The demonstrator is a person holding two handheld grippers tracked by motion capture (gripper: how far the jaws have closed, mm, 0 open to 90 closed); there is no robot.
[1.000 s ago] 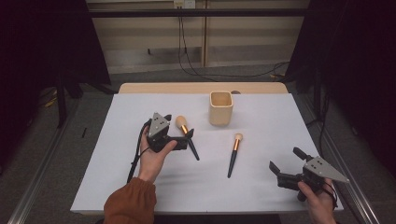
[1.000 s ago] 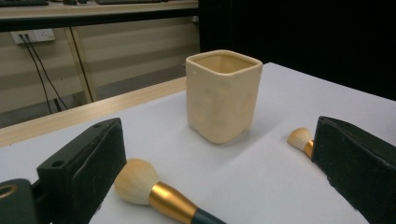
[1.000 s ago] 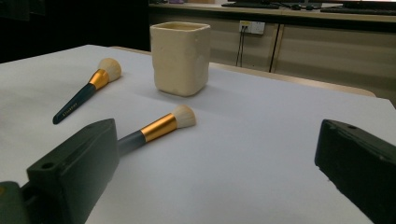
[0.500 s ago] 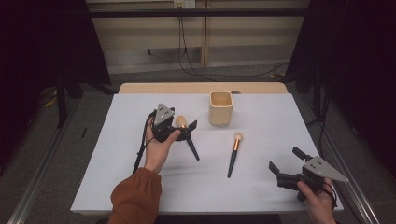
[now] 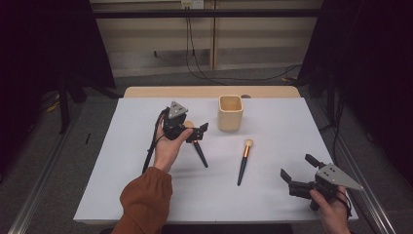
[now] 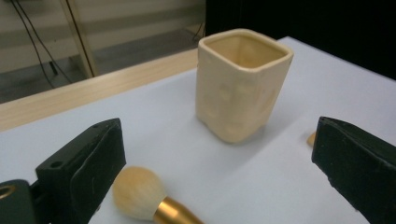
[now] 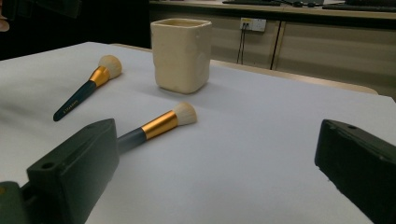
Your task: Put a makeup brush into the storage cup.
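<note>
Left gripper view shows the brush [image 6: 140, 196] lying on the table just beside the near jaw, cup [image 6: 240, 84] beyond. The left gripper [image 5: 195, 131] is wide open and empty; so is the right gripper [image 5: 298, 170]. Lower squarely over the ferrule before closing.

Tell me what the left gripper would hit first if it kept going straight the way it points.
Probably the cream cup: it stands upright ahead, between the open jaws of the left gripper. The round-headed brush lies lower, near one jaw, and could be brushed first; depth is unclear.

High view overhead; both gripper views low, near, sharing the cup [image 6: 240, 84].
</note>
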